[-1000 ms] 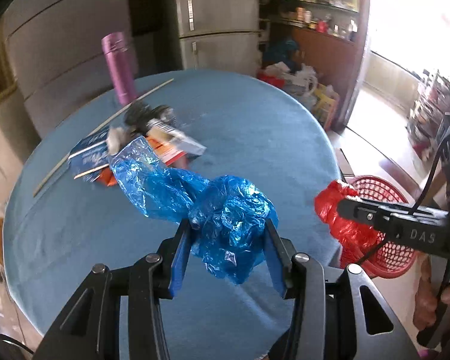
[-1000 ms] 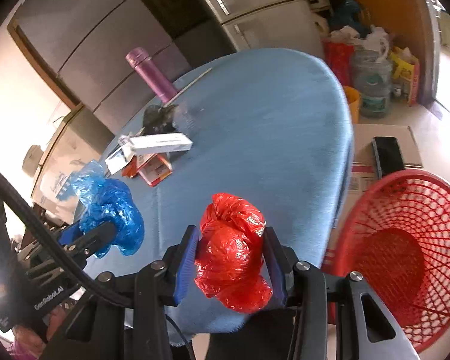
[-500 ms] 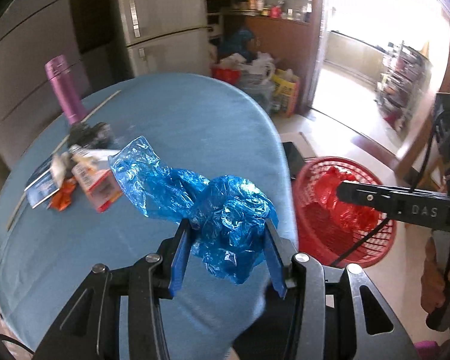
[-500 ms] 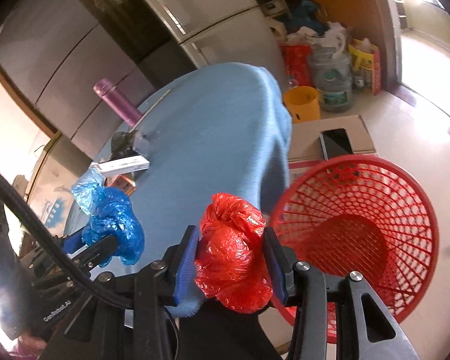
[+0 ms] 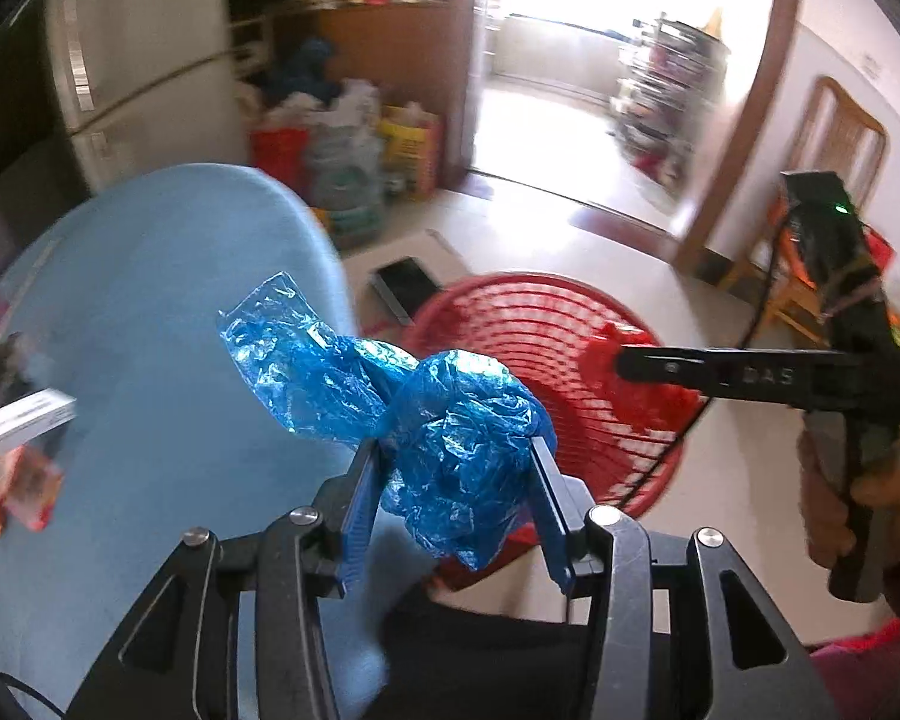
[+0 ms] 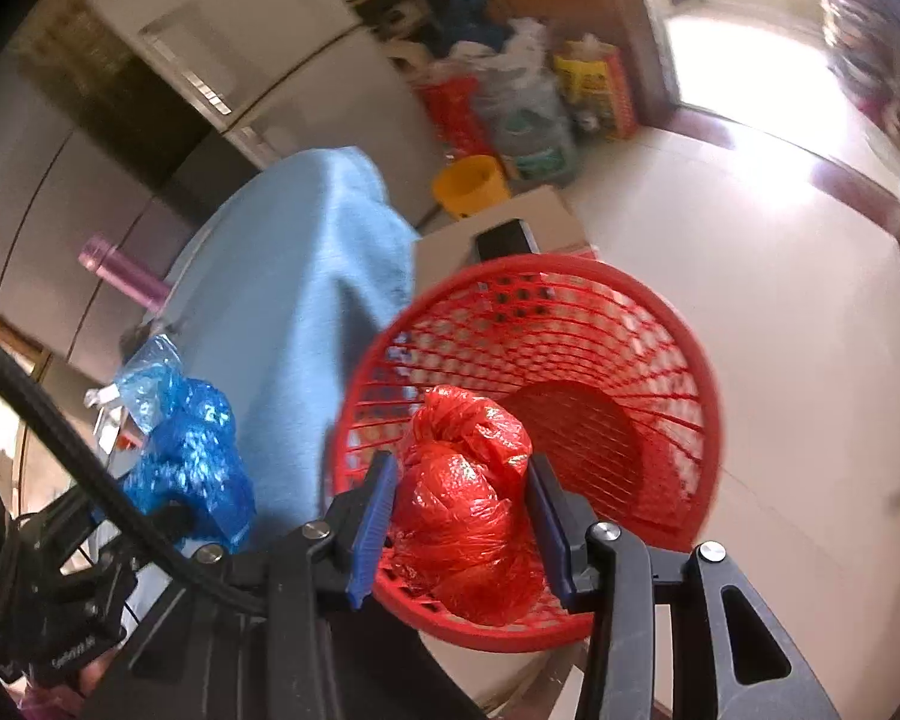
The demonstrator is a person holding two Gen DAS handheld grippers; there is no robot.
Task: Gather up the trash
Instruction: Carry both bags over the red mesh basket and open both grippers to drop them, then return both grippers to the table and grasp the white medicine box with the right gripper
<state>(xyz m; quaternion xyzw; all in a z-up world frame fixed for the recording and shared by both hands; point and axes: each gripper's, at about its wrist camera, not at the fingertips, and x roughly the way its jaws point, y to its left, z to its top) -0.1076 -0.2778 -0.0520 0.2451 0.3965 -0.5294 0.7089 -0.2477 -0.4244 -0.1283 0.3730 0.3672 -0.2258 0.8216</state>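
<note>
I have the red bag [image 6: 462,504] pinched between the right gripper [image 6: 459,531] pads at the lower centre of the right wrist view, hanging over the near rim of the red basket [image 6: 684,360]. Those jaws have just been easing apart, with the bag between them and, as far as I can see, both pads touching it. My worry: the wad sits above the near edge, not the middle, so if it slips out now it may catch the rim and roll onto the floor at the bottom of the frame.

The blue bag [image 5: 444,438] is clamped in the left gripper [image 5: 456,501], narrow jaws, centre of the left wrist view. It hangs above the edge of the blue tablecloth [image 5: 150,312], short of the basket to its right. Its loose tail sticks up to the left and could snag the cloth, or the right gripper's cable, as I swing across.

More litter lies on the cloth at the left edge: a carton [image 5: 24,420] and wrappers, blurred.
</note>
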